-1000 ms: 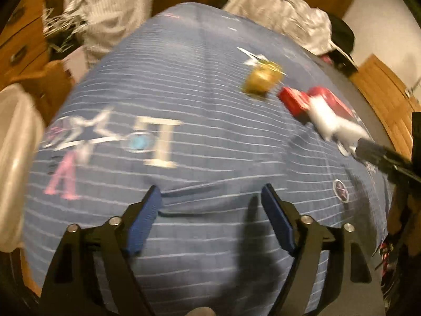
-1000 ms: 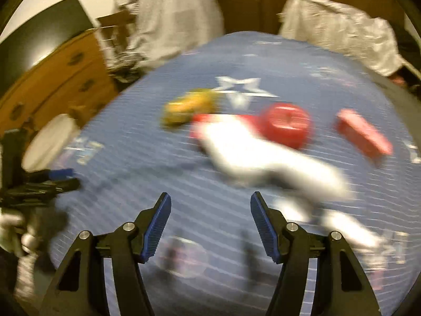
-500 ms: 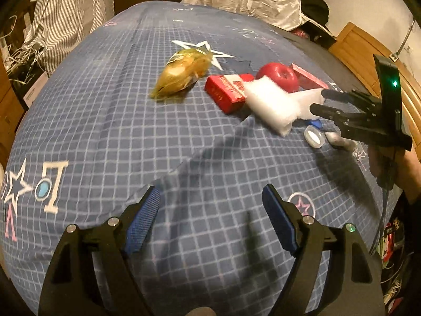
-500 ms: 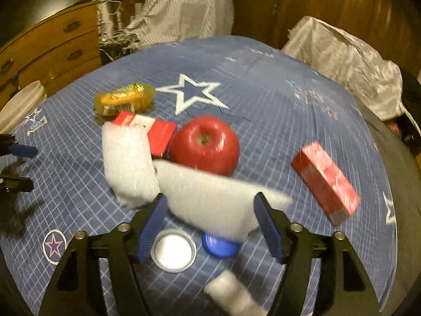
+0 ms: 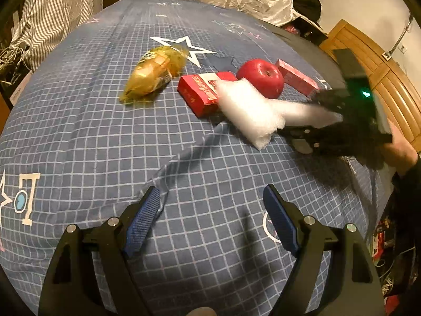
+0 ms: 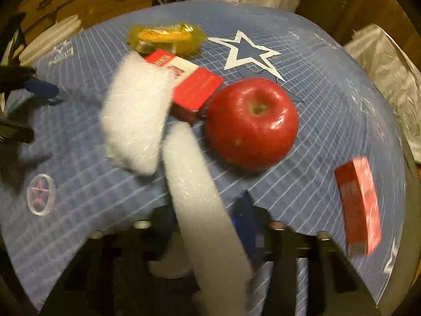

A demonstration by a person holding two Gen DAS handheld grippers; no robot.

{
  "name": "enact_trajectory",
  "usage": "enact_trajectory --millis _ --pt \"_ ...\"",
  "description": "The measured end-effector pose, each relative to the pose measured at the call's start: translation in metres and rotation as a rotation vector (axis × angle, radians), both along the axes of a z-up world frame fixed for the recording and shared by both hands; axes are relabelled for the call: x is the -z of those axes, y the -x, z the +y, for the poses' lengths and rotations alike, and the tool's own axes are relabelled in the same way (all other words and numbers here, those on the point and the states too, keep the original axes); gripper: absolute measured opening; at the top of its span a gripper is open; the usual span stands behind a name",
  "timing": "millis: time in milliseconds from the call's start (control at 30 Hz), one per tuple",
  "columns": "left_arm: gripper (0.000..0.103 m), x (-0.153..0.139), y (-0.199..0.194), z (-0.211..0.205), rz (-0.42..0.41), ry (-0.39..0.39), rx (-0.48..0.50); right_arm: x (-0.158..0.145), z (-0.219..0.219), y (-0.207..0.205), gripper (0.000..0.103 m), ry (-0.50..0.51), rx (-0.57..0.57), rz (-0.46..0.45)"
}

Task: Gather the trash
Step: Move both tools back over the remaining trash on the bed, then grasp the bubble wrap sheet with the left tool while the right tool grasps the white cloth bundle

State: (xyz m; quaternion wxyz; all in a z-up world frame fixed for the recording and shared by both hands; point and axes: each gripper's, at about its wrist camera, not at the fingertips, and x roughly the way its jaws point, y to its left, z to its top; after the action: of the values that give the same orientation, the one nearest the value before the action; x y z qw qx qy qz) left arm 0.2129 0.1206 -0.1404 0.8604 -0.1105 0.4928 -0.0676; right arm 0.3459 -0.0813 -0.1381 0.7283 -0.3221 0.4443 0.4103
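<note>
Right gripper (image 6: 210, 223) closing around crinkly white bubble wrap (image 6: 194, 184); left gripper (image 5: 213, 221) wide, empty.

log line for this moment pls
left gripper: open, empty, above bedsheet | right gripper: jaws closing on white bubble wrap | apple: untouched

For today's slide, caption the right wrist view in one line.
Right gripper closing on white bubble wrap beside a red apple on the blue cloth.
</note>
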Motion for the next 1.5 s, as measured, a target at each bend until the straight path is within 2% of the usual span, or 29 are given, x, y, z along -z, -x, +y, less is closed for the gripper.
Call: enact_trajectory --millis 33,133,267,300,367,500,567,667,767,933,1000,1033,1100,1200,1267,1333,1400,1500 --pt "0.077 0.001 0.0 0.0 0.001 0.001 0.002 -0.005 -0.003 0.007 0.038 -0.027 0.018 0.016" --pt "0.077 0.006 -0.002 -0.001 0.007 0.022 -0.002 -0.028 -0.024 0.036 0.037 -0.206 0.111 0.161" --pt "0.08 0.009 0.001 -0.002 0.005 0.037 -0.006 -0.023 -0.055 0.08 0.039 -0.391 0.248 0.369" --pt "0.08 0.009 0.003 -0.002 0.003 0.039 -0.004 -0.02 -0.059 0.087 0.04 -0.393 0.263 0.368" --pt "0.08 0.009 0.005 -0.006 0.002 0.041 0.005 -0.016 -0.066 0.107 0.052 -0.401 0.287 0.348" --pt "0.08 0.008 0.012 -0.022 -0.001 0.014 0.045 -0.029 -0.101 0.122 0.056 -0.396 0.371 0.202" --pt "0.08 0.007 0.016 -0.033 -0.005 0.008 0.077 -0.037 -0.115 0.123 0.058 -0.359 0.379 0.116" --pt "0.08 0.006 0.02 -0.048 -0.011 0.005 0.13 -0.038 -0.132 0.11 0.058 -0.314 0.39 0.034" --pt "0.08 0.007 0.02 -0.06 0.007 0.018 0.174 -0.031 -0.149 0.095 0.058 -0.298 0.402 0.046" --pt "0.08 -0.007 0.016 -0.084 0.044 0.201 0.18 -0.019 -0.159 0.089 0.06 -0.343 0.401 0.07" --pt "0.08 -0.009 0.016 -0.107 0.076 0.232 0.207 -0.016 -0.158 0.089 0.061 -0.361 0.407 0.077" --pt "0.08 -0.009 0.014 -0.123 0.087 0.218 0.226 -0.015 -0.158 0.088 0.061 -0.373 0.411 0.078" --pt "0.08 -0.006 0.006 -0.148 0.107 0.14 0.234 -0.015 -0.159 0.086 0.061 -0.388 0.415 0.069" --pt "0.08 0.007 -0.011 -0.164 0.159 0.109 0.218 -0.021 -0.165 0.086 0.062 -0.393 0.411 0.038" --pt "0.08 0.015 -0.021 -0.171 0.171 0.057 0.206 -0.026 -0.168 0.086 0.062 -0.377 0.392 0.005" --pt "0.079 0.017 -0.026 -0.18 0.161 0.031 0.22 -0.029 -0.169 0.085 0.062 -0.353 0.377 -0.026" --pt "0.077 0.016 -0.028 -0.196 0.126 -0.015 0.286 -0.029 -0.171 0.08 0.062 -0.336 0.359 -0.042" --pt "0.069 0.021 -0.03 -0.211 0.087 -0.125 0.363 -0.026 -0.171 0.065 0.062 -0.304 0.344 -0.038"
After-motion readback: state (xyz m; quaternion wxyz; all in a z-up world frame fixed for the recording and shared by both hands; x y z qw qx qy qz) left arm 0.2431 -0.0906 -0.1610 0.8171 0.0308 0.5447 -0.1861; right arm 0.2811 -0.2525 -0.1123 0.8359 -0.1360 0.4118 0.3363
